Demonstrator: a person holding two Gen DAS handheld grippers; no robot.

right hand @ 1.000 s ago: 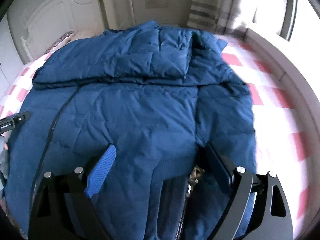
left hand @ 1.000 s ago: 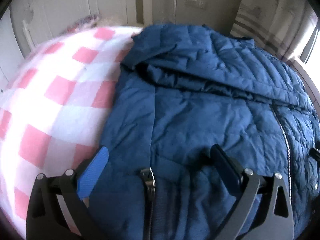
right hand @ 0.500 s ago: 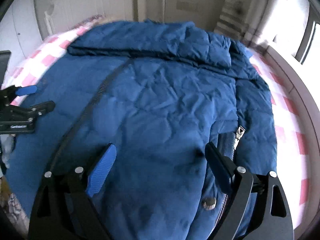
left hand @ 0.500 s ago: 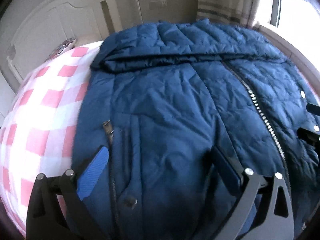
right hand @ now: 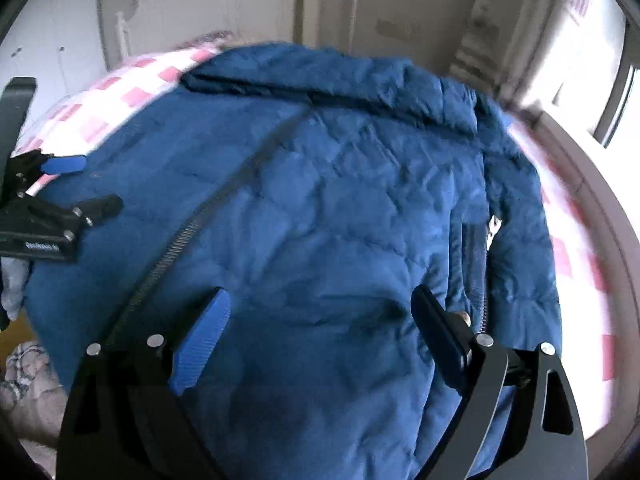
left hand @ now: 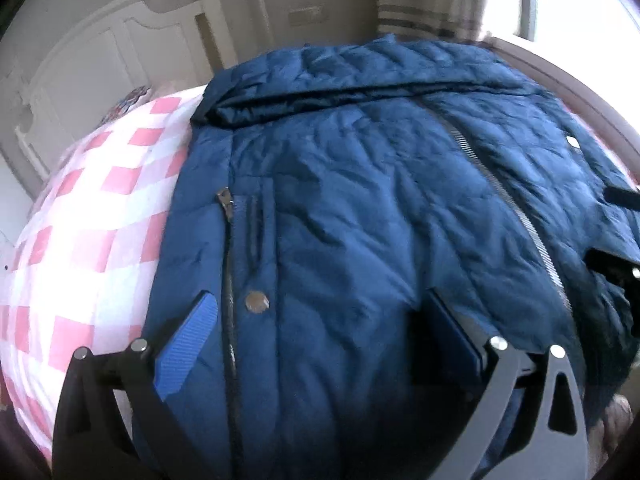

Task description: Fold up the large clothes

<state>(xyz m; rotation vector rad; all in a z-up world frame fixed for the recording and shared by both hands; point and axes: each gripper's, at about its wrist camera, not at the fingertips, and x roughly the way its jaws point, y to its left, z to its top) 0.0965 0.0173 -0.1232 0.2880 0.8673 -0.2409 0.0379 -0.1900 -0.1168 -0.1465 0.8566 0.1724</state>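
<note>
So the big blue puffer jacket [left hand: 360, 216] lies zipped and flat, front up, on the pink-checked bed [left hand: 92, 216], top part already flopped over, and both the left gripper [left hand: 320, 336] and right gripper [right hand: 320, 320] hover with fingers wide apart, holding nothing, so most folds look left.

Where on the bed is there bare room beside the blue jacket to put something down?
Bare checked bedspread lies along the jacket's one side, up to the white headboard. A narrower checked strip runs between its other side and the window-side ledge. The middle is all jacket, both open grippers over it.
</note>
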